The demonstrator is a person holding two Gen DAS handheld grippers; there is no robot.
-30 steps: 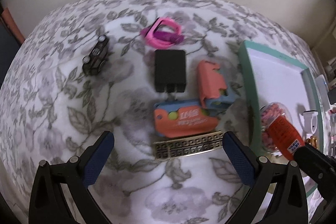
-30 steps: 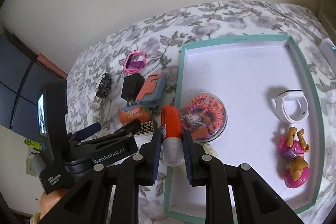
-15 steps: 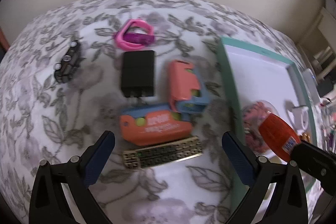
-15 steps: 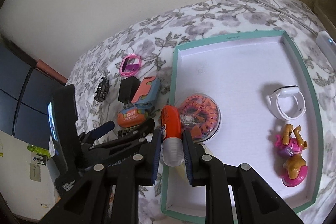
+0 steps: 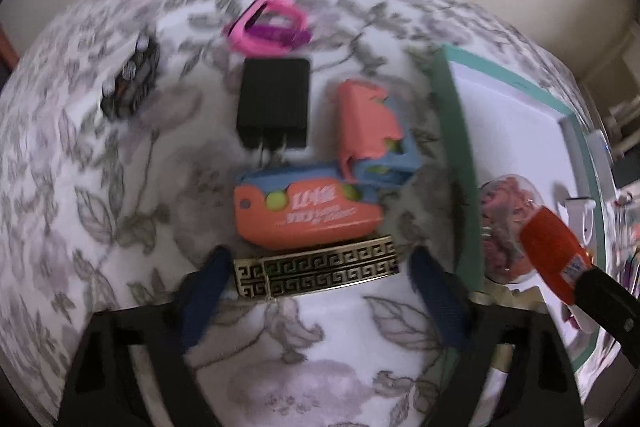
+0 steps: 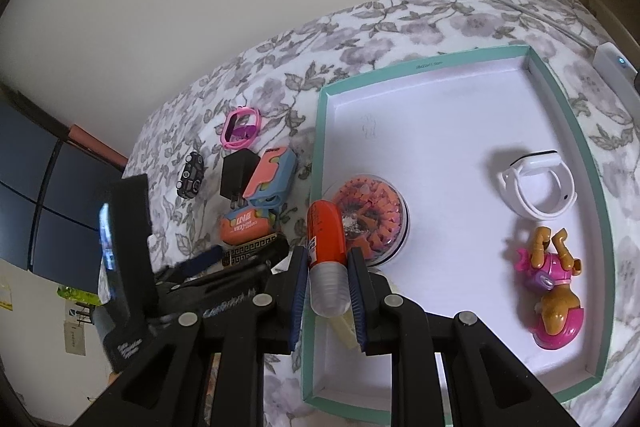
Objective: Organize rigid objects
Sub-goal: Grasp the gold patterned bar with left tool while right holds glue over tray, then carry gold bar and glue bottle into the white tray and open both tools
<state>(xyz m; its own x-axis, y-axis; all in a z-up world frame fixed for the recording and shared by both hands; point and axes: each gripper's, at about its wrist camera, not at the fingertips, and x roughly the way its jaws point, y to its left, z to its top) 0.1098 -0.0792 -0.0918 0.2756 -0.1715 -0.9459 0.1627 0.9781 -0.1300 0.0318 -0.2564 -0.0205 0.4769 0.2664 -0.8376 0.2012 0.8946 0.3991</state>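
**Left jaws closing on the gold bar; right carrying a tube**

My left gripper brackets the gold key-pattern bar lengthwise, jaws closing, pads not yet pressing. At 12 o'clock, touching it: orange case. My right gripper pinches the orange tube over the teal tray, ready for dropping.

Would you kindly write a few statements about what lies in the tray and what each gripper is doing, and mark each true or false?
1. The right gripper is shut on the orange tube. True.
2. The white wristband lies on the flowered cloth. False: it lies inside the teal tray.
3. The gold patterned bar sits between the fingers of the left gripper, whose jaws are closing. True.
4. The pink wristband is in the tray. False: it lies on the cloth beyond the black charger.
5. The dog figure lies in the tray. True.
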